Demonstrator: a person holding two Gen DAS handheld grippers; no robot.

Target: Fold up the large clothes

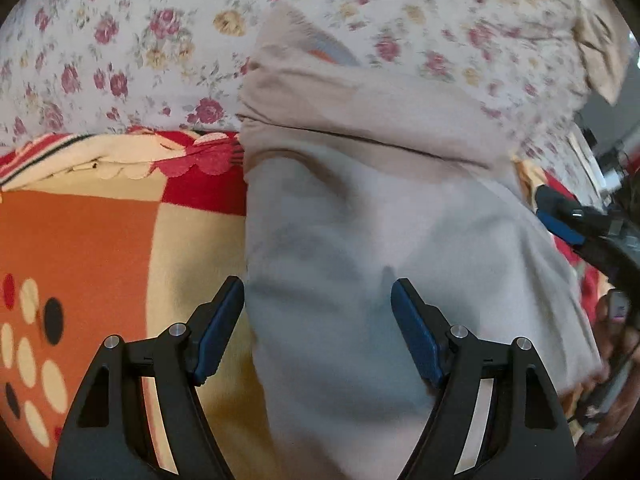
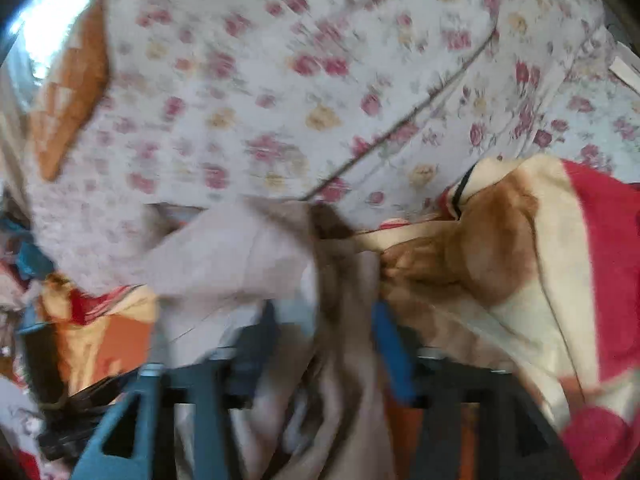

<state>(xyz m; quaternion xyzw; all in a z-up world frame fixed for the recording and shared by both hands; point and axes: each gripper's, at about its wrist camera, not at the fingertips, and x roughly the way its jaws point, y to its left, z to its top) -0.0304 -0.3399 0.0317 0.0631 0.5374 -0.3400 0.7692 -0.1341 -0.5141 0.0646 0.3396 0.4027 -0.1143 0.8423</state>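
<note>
A large beige-grey garment (image 1: 360,220) lies folded over on the bed, its top layer doubled back along a crease. My left gripper (image 1: 318,320) is open just above the garment's left edge, one finger over the blanket, one over the cloth, holding nothing. The right wrist view is blurred by motion. There my right gripper (image 2: 324,344) has a bunch of the same garment (image 2: 248,256) between its blue pads, and the cloth hangs down through the jaws. The right gripper also shows at the right edge of the left wrist view (image 1: 568,224).
A blanket in orange, red and cream (image 1: 100,240) lies under the garment and bunches up at the right in the right wrist view (image 2: 540,260). A white sheet with red flowers (image 1: 120,52) covers the bed beyond. Clutter lies past the bed's edge (image 2: 24,320).
</note>
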